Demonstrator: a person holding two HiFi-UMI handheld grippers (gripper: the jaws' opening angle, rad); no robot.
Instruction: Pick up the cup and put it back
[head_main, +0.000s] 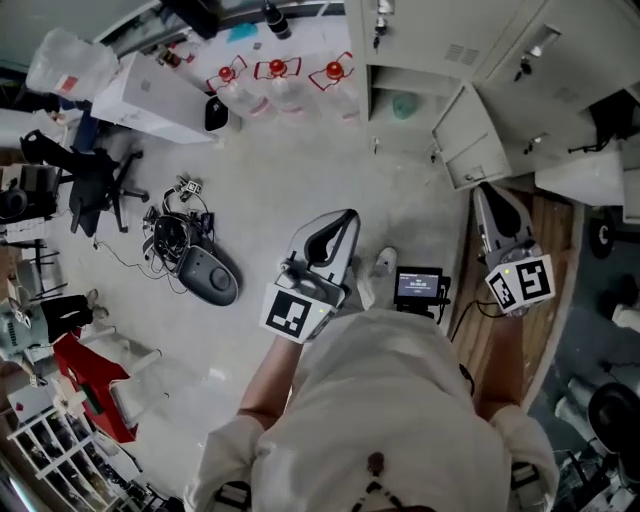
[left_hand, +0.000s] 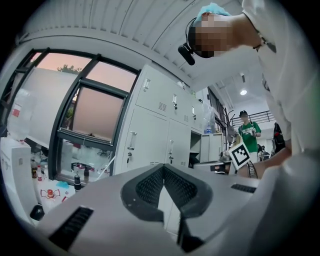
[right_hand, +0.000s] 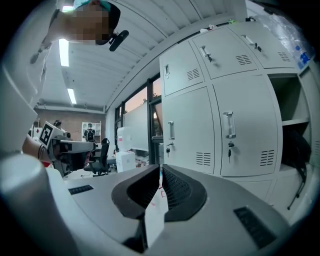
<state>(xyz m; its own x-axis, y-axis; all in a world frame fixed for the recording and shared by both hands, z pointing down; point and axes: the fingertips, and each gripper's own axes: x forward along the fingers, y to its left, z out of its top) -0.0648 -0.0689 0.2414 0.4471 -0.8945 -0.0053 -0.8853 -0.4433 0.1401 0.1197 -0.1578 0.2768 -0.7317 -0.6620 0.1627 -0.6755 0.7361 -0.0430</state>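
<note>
Left gripper (left_hand: 163, 166): jaws pinched tip to tip, nothing between them. Right gripper (right_hand: 160, 167): clamped together too, and empty. Both point toward the grey lockers (head_main: 430, 40), the left over the concrete floor (head_main: 280, 180), the right over the wooden table (head_main: 560, 240). Where's the cup? No view lets me tell.

Counted here: 3 clear bottles (head_main: 277, 88), 1 black office chair (head_main: 95, 185), 1 small lit screen (head_main: 418, 285), and 2 tongs, left tongs (head_main: 347, 217) plus right tongs (head_main: 484, 194).
</note>
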